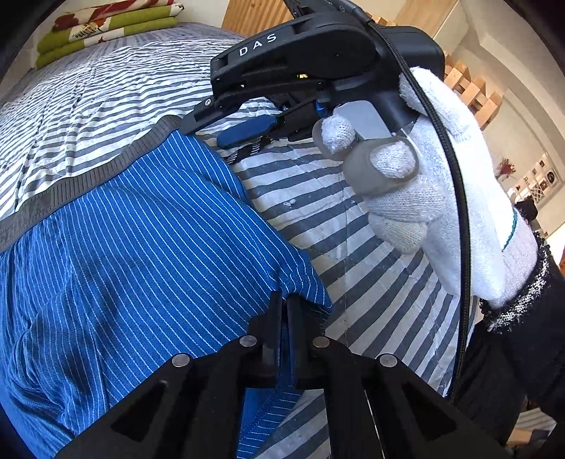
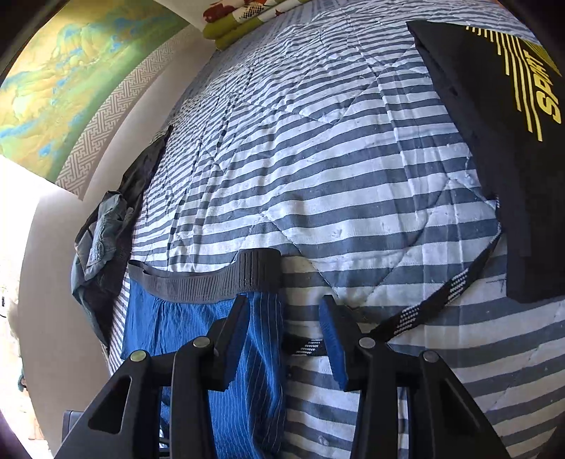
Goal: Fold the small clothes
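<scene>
Two grippers: both low over the bed, each pointing down at the same pair of shorts.
Shorts [image 1: 141,254]: blue with thin white pinstripes and a grey waistband [image 2: 226,279], lying partly spread on the quilt, somewhat rumpled.
Quilt [image 2: 335,169]: grey and white stripes, diamond stitching, covers the bed.
Left gripper [image 1: 284,310]: jaws together, clamped on the hem edge of the shorts; blue cloth shows in the narrow slit between the pads.
Right gripper [image 2: 286,335]: jaws apart with blue pads; the side edge of the shorts just below the waistband lies between them, against the left pad, while the right pad stands clear over the quilt. No squeeze on the cloth.
Right hand [image 1: 441,183]: in a white knit glove with a dark sleeve, wrapped round the gripper's handle, seen from the left wrist view.
Strap [image 2: 423,314]: black and white woven band, lies across the quilt just beside the right pad.
Black garment [image 2: 512,141]: folded, yellow print, well apart at the right.
Dark clothes [image 2: 109,226]: a heap at the bed's edge by the wall.
Blankets [image 1: 106,24]: green and floral, stacked at the head of the bed.
</scene>
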The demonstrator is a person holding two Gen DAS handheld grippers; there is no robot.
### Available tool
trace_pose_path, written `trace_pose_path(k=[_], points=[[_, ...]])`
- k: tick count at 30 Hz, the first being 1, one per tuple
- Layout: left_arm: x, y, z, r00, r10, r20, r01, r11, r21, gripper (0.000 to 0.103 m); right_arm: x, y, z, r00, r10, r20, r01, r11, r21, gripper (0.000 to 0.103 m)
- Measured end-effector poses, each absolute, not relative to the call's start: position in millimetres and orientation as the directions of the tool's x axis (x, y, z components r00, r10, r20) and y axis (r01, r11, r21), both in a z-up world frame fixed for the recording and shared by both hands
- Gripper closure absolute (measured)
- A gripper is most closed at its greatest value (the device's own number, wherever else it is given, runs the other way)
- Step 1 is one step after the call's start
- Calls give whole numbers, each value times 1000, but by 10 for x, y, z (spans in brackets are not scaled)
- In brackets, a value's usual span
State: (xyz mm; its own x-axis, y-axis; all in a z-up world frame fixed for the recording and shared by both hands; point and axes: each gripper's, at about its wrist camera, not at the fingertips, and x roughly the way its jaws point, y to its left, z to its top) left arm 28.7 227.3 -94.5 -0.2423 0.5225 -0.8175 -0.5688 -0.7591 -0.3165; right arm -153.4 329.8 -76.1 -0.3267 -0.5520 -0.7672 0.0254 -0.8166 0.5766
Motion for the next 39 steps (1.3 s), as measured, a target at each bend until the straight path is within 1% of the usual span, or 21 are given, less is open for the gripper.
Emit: trace_pose_path(k=[3,4,5,7,9,10,12,13,15,16,17,19,22,24,29,33,34,36,37,38,39], points=[[307,2229,-892,-250,534,-808,-568,-757,-324,101,-1590,3219,-774,-326,-562,-760,43,-812,582,66],[322,2216,-874,-250,541,-803,-569,-753,-330,101,-1598,3199,-761,-335,-563,-756,46,-811,583,78],[344,2198,-858,-244,554,-796,-572,-745,-343,101,-1604,3168,-745,-340,-560,-755,57,-814,578,95],[404,2208,-842,-240,574,-783,-596,-724,-348,101,-1618,3125,-699,-360,-530,-768,74,-837,543,95],[434,2242,-884,-201,566,-799,-609,-712,-350,100,-1644,3115,-674,-387,-494,-779,73,-858,508,96],[379,2214,-901,-181,562,-807,-601,-713,-362,97,-1660,3115,-689,-388,-483,-785,63,-863,501,96],[396,2193,-902,-187,561,-806,-593,-719,-363,96,-1669,3140,-722,-391,-486,-782,50,-859,509,95],[403,2178,-886,-198,558,-805,-592,-723,-356,96,-1672,3160,-736,-382,-495,-780,39,-852,521,92],[413,2132,-838,-216,563,-798,-590,-726,-353,96,-1659,3240,-744,-356,-526,-773,16,-830,557,82],[399,2110,-818,-230,557,-798,-589,-732,-342,96,-1623,3291,-727,-353,-539,-765,7,-819,574,73],[383,2074,-794,-250,547,-799,-582,-744,-328,96,-1562,3358,-692,-364,-538,-761,-3,-816,578,73],[302,1986,-768,-259,550,-794,-560,-755,-341,96,-1375,3481,-604,-375,-532,-760,-8,-818,576,72],[77,1838,-766,-265,551,-791,-527,-770,-359,96,-936,3527,-447,-378,-529,-759,54,-832,553,72],[107,1760,-773,-259,547,-796,-516,-775,-364,96,-618,3479,-398,-372,-521,-768,101,-845,524,72],[273,1695,-783,-259,517,-816,-516,-788,-335,96,-93,3359,-614,-328,-521,-788,112,-850,515,72],[241,1686,-889,-252,501,-828,-484,-806,-340,96,45,3174,-760,-294,-502,-813,151,-865,479,72],[243,1683,-912,-249,497,-831,-479,-809,-340,96,56,3146,-748,-307,-489,-817,164,-872,461,73],[248,1685,-973,-232,492,-839,-475,-810,-343,96,70,3135,-710,-318,-463,-827,171,-886,430,93],[252,1691,-999,-225,488,-844,-478,-810,-341,94,77,3145,-696,-313,-468,-826,169,-883,437,100],[267,1698,-1004,-225,488,-843,-487,-806,-337,92,95,3166,-652,-322,-481,-815,169,-877,450,100],[290,1704,-994,-229,489,-841,-498,-801,-331,87,113,3181,-587,-332,-491,-805,179,-871,457,100]])
